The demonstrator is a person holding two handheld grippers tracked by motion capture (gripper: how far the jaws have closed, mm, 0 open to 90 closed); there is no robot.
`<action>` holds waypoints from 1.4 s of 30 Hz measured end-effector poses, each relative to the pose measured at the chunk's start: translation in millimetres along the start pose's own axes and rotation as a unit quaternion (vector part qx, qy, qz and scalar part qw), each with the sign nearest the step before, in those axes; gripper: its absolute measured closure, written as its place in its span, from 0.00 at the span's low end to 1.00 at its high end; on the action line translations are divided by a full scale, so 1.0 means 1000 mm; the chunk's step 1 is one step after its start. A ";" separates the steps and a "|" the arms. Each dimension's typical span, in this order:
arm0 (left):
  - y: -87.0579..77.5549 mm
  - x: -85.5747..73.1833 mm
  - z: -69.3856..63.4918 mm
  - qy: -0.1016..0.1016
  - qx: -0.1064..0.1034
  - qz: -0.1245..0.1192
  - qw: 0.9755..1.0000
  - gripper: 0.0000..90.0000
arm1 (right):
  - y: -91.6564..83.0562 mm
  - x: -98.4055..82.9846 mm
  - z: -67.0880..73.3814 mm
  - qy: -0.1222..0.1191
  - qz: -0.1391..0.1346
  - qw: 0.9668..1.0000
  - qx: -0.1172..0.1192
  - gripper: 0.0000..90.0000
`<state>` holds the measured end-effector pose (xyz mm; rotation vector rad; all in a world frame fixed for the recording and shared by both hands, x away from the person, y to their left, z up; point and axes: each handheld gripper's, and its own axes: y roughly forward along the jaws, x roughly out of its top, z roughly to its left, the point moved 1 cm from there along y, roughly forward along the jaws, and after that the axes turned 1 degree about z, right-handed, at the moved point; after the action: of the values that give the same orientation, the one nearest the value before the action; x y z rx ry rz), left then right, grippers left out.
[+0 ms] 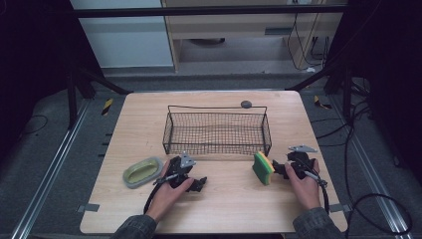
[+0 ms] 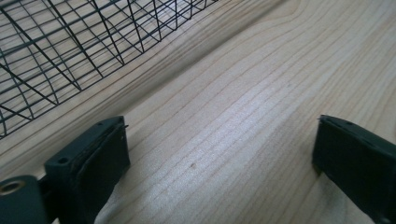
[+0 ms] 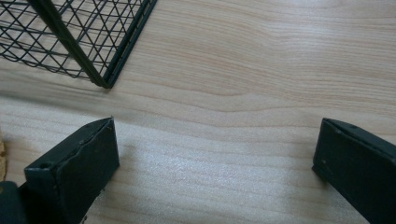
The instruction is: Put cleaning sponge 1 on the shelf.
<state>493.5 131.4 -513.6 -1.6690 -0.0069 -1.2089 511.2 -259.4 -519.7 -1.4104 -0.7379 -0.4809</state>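
Observation:
A black wire basket (image 1: 217, 130) stands in the middle of the wooden table (image 1: 219, 209). My left gripper (image 1: 189, 173) rests on the table in front of the basket's left end, and in the left gripper view it (image 2: 219, 154) is open over bare wood, with the basket (image 2: 56, 51) at upper left. A green and yellow sponge (image 1: 263, 168) stands on edge just left of my right gripper (image 1: 294, 161). In the right gripper view that gripper (image 3: 215, 154) is open with nothing between its jaws, and the basket's corner (image 3: 105, 81) lies ahead to the left.
A shallow green dish (image 1: 143, 172) lies left of my left hand. A small dark round object (image 1: 246, 104) sits behind the basket near the far edge. Cables trail from both grippers toward the table's front.

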 end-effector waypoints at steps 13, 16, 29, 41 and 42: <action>-0.051 0.034 0.022 0.053 -0.012 0.047 0.997 0.05 | -0.002 -0.002 -0.001 -0.010 -0.001 1.000 0.011 0.01; -0.066 0.038 0.033 0.069 -0.003 0.083 0.994 0.07 | -0.003 -0.002 0.000 -0.011 0.002 1.000 0.011 0.01; -0.128 0.038 0.091 0.109 0.041 0.170 0.978 0.05 | -0.006 -0.004 0.000 -0.012 0.004 1.000 0.015 0.01; -0.135 0.036 0.108 0.139 0.042 0.224 0.964 0.08 | -0.007 -0.005 0.001 -0.016 0.006 1.000 0.012 0.01; -0.136 0.034 0.111 0.137 0.043 0.226 0.964 0.10 | -0.007 -0.006 0.000 -0.017 0.006 1.000 0.012 0.01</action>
<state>516.8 257.0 -388.9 -1.3209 0.4636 -1.0574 502.7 -260.5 -519.1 -1.4024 -0.7601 -0.4379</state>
